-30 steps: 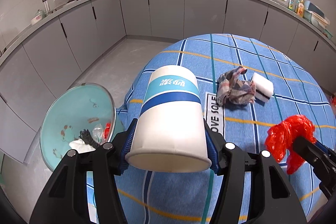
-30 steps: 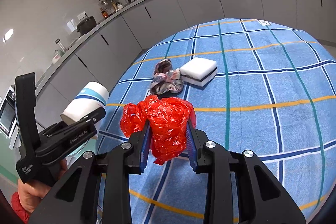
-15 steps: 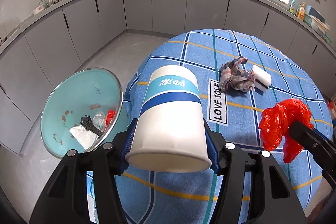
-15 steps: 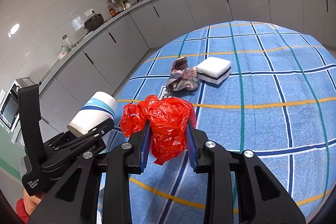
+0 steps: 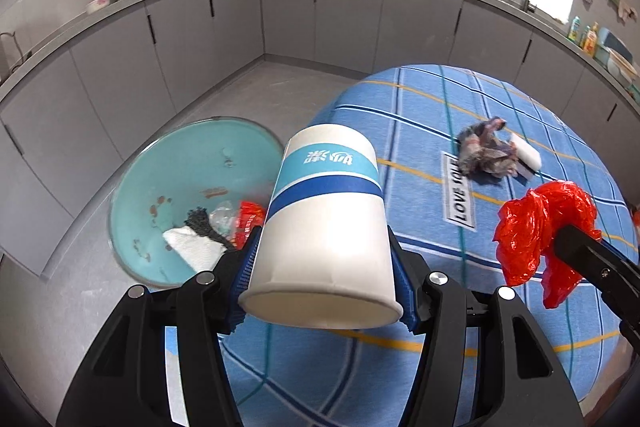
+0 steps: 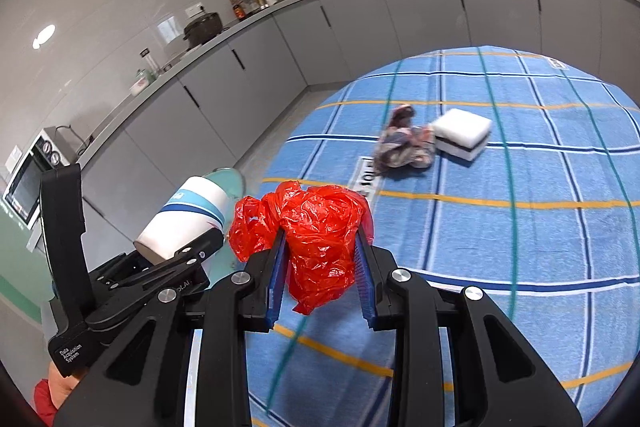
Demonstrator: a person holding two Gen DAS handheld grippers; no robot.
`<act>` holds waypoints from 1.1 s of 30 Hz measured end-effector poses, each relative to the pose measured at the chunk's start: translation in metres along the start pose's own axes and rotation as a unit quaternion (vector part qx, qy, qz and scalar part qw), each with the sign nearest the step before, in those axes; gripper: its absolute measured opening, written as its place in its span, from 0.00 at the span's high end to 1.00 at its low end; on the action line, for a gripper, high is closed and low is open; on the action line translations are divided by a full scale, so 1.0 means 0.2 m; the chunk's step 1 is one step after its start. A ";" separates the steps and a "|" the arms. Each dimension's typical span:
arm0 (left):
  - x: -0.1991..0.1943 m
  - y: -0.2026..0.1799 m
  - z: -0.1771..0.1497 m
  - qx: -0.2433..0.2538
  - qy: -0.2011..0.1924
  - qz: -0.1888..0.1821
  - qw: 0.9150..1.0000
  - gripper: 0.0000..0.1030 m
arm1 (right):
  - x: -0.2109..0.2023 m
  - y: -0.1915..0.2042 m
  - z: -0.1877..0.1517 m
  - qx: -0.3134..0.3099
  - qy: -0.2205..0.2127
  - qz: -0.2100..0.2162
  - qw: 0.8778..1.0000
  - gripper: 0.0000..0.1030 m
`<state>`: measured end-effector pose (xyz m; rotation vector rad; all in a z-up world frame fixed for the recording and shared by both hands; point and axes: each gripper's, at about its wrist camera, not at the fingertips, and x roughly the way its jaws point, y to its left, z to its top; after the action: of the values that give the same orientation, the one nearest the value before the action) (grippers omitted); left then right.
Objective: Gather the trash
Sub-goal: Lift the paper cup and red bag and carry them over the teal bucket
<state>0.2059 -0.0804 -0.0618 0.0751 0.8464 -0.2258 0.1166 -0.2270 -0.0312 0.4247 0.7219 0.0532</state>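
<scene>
My left gripper (image 5: 320, 275) is shut on a white paper cup (image 5: 324, 227) with blue bands, held over the table's left edge. The cup also shows in the right wrist view (image 6: 188, 219). My right gripper (image 6: 320, 267) is shut on a crumpled red plastic bag (image 6: 316, 227), which also shows in the left wrist view (image 5: 540, 231). A teal trash bin (image 5: 180, 163) stands on the floor to the left of the table, with paper and scraps inside. A crumpled plaid cloth (image 6: 404, 143) and a white sponge (image 6: 464, 131) lie farther out on the table.
The round table wears a blue checked cloth (image 6: 520, 227). Grey kitchen cabinets (image 5: 320, 15) run along the walls beyond the open floor (image 5: 248, 91). A microwave (image 6: 28, 179) stands at the far left.
Both grippers have moved left toward the bin with their loads. The bin now sits nearer the centre of the left wrist view, and the cloth and sponge appear farther away.
</scene>
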 end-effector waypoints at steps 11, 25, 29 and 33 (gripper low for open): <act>-0.06 0.27 0.04 -0.033 -0.019 0.029 0.999 0.45 | 0.09 0.28 0.04 -0.037 0.004 0.037 0.999 0.69; -0.01 0.57 0.14 -0.070 -0.026 0.070 0.995 0.45 | 0.30 0.58 0.12 -0.070 0.006 0.071 0.995 0.69; 0.05 0.63 0.16 -0.076 -0.017 0.079 0.994 0.45 | 0.38 0.61 0.14 -0.071 0.007 0.066 0.995 0.69; 0.13 0.67 0.17 -0.080 -0.002 0.085 0.993 0.45 | 0.48 0.63 0.15 -0.068 0.018 0.062 0.996 0.69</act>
<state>0.2785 0.0412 -0.0627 -0.0046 0.8465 0.0020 0.2203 -0.1041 -0.0216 0.3379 0.7221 0.2260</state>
